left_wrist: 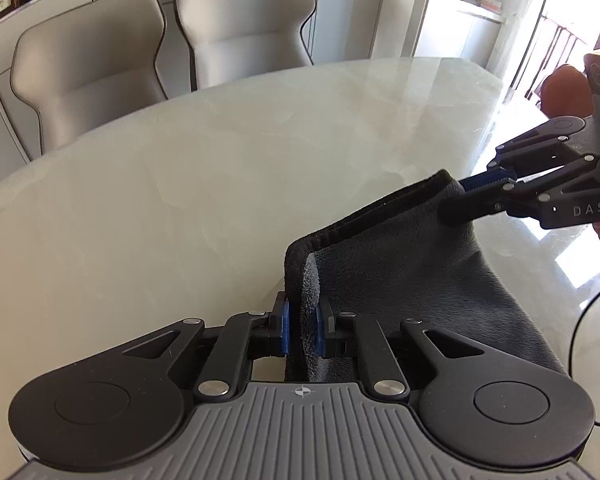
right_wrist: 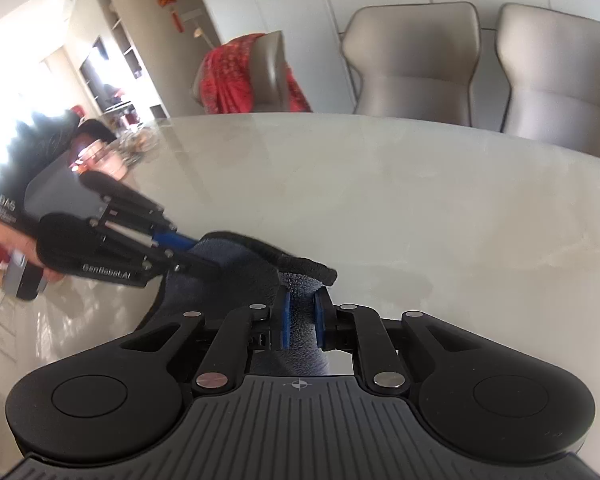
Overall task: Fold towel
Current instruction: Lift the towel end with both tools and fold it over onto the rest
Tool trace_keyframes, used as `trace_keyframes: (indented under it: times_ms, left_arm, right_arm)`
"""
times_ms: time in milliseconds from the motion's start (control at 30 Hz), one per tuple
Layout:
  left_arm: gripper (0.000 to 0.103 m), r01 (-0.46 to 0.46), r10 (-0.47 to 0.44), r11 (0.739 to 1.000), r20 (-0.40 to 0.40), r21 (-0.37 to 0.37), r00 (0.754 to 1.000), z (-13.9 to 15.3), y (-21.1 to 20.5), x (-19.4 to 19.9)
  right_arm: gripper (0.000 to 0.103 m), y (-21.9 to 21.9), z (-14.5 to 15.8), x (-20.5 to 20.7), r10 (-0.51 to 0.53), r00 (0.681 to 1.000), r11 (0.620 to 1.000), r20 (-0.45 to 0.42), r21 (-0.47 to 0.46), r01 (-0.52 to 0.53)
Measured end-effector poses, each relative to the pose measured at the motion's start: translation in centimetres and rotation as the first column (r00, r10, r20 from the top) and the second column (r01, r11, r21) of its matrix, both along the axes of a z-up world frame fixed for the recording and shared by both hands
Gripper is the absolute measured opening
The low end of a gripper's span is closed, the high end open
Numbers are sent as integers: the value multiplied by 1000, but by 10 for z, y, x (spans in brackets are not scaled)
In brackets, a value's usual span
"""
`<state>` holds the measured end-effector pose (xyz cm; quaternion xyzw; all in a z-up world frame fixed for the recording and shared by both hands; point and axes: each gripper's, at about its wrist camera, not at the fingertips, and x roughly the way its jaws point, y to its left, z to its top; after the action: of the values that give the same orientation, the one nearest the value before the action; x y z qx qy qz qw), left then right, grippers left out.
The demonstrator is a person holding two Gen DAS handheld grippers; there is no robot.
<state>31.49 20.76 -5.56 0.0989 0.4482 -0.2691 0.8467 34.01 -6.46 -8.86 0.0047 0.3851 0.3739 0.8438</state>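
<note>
A dark grey towel point(left_wrist: 400, 276) with a black hem is lifted off the pale marble table point(left_wrist: 180, 200) by two corners. My left gripper point(left_wrist: 303, 312) is shut on the towel's near corner, cloth pinched between its blue pads. In the same view my right gripper point(left_wrist: 466, 190) is shut on the far corner at the right. The right wrist view shows the right gripper point(right_wrist: 300, 316) clamped on the fuzzy towel point(right_wrist: 260, 260) corner, and the left gripper point(right_wrist: 198, 254) gripping the other corner at the left. The hem stretches between the two grippers.
Two beige chairs point(left_wrist: 148, 60) stand at the table's far side. A chair draped with red cloth point(right_wrist: 244, 76) is at the table's end. A cable point(left_wrist: 580, 320) lies on the table at the right. A person's hand point(left_wrist: 564, 92) holds the right gripper.
</note>
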Motion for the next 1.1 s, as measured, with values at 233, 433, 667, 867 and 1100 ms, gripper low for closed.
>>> trace_keyframes:
  times_ms: [233,433,667,867,1100]
  left_arm:
    - [11,46,-45,998,16,-41,999,30,16,-38]
    - [11,88,-89,994,-6,-57,996,34,24,-86]
    - [14,150,-150,989,-55,1,987,11,25,-143]
    - [17,179,-176,982,-52,67,983,1,15,-156]
    - [26,194,-191,977,-41,90,981,7,30,-164]
  right_arm:
    - [12,5,32,-47,115,991,993,65,-26,-113]
    - [12,5,39,-93,202,977,976,64,-91,-196]
    - [13,10,20,-147,286,958,945,-5,-165,-283]
    - [18,19,7,-162,280,957,932,-75,-216,-290]
    - [30,-4,19,-169,213,975,962,-57,-164,-220]
